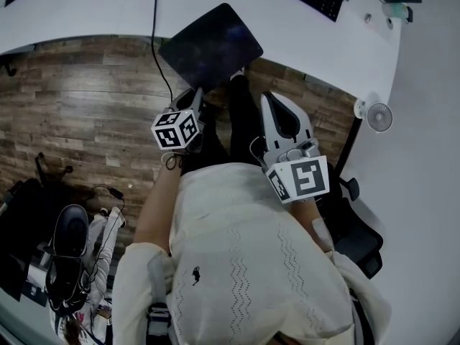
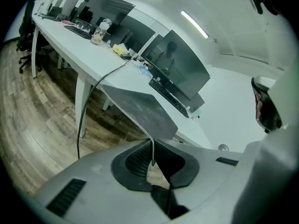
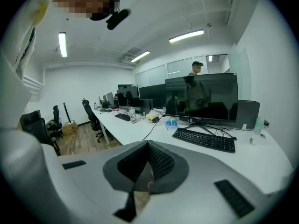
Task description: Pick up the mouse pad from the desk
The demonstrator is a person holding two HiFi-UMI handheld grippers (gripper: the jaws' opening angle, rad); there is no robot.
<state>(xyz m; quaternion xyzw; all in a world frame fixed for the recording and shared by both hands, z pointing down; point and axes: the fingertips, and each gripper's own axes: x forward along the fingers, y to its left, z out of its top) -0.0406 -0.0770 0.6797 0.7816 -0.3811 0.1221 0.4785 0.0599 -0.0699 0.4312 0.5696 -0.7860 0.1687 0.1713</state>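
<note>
1. While the left gripper (image 1: 197, 98) clamps one corner of the mouse pad (image 1: 210, 47) — raised at the desk's (image 1: 86, 9) edge — that thin hold may slip;
2. the right gripper (image 1: 268, 98), closed on nothing, cannot catch it.

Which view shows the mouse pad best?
Head view: the whole mouse pad shows, overhanging the desk. Left gripper view shows one face, its corner pinched by the left tool. Right gripper view misses it.

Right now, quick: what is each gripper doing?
Left gripper: closed on the edge of the mouse pad.
Right gripper: closed, nothing between its fingers.
</note>
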